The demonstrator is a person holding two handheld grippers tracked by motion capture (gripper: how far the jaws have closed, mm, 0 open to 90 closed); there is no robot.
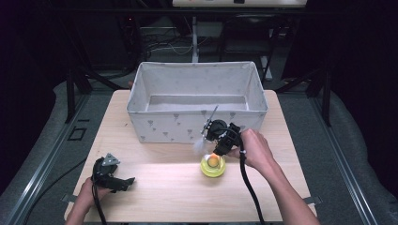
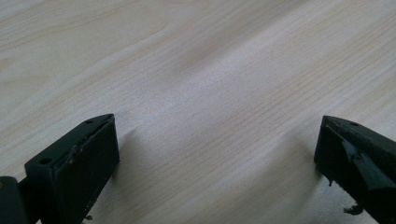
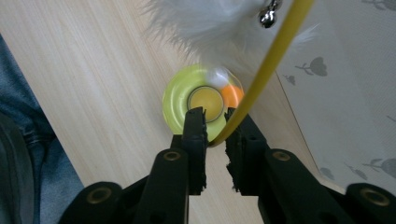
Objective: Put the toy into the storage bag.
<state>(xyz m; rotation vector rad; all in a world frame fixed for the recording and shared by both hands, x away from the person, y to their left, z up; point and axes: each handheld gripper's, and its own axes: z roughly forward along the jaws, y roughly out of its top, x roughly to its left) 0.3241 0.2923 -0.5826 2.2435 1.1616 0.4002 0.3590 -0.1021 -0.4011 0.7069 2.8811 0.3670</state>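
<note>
Cat toy: one, a yellow-green round base (image 3: 180, 100) with an orange ball (image 3: 231, 95) in its ring; it sits on the tabletop (image 1: 155, 183) just in front of the fabric box, right of centre.
Wand: one thin yellow rod (image 3: 275, 58) rising from the toy's base, slanting up past the box wall.
Feather tuft: one white tuft (image 3: 210, 21) at the top of the rod, with one small silver bell (image 3: 267, 17) beside it.
Right tongs (image 3: 215, 123): nearly pressed together just above the toy, with the foot of the rod against the inner face of one jaw (whether both pads press on it cannot be told); held by the right hand (image 1: 256, 150).
Left tongs (image 2: 217, 156): spread wide with bare wood between them, at the tabletop's near left corner, well apart from the toy; the left hand (image 1: 87, 194) holds them.
Fabric box: one, pale grey with small printed motifs (image 1: 155, 126), open-topped, at the tabletop's far side.
</note>
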